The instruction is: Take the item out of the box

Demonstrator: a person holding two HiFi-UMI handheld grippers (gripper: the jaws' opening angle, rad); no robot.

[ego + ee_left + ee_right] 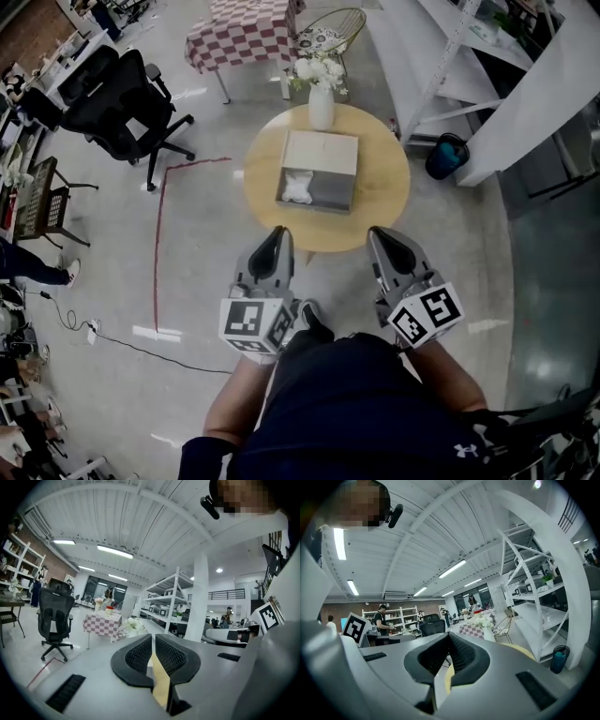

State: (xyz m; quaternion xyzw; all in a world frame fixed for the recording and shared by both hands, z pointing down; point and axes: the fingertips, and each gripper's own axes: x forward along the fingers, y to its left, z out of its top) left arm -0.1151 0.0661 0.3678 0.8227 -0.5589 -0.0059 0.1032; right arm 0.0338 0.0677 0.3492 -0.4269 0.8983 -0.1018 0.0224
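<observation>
Wooden table [265, 164] bears open box [332, 191], vase [321, 108] behind; left claw [277, 235], right claw [380, 235] both closed, empty, short of it.

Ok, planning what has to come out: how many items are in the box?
1. A white item lies in the open box, toward the person's left, on the round table; the near wall may hide something small.

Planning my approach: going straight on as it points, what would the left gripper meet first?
Probably the open grey cardboard box on the round wooden table; the left gripper sits at the table's near edge, aimed at it. Height is unclear, so it might pass above.
</observation>
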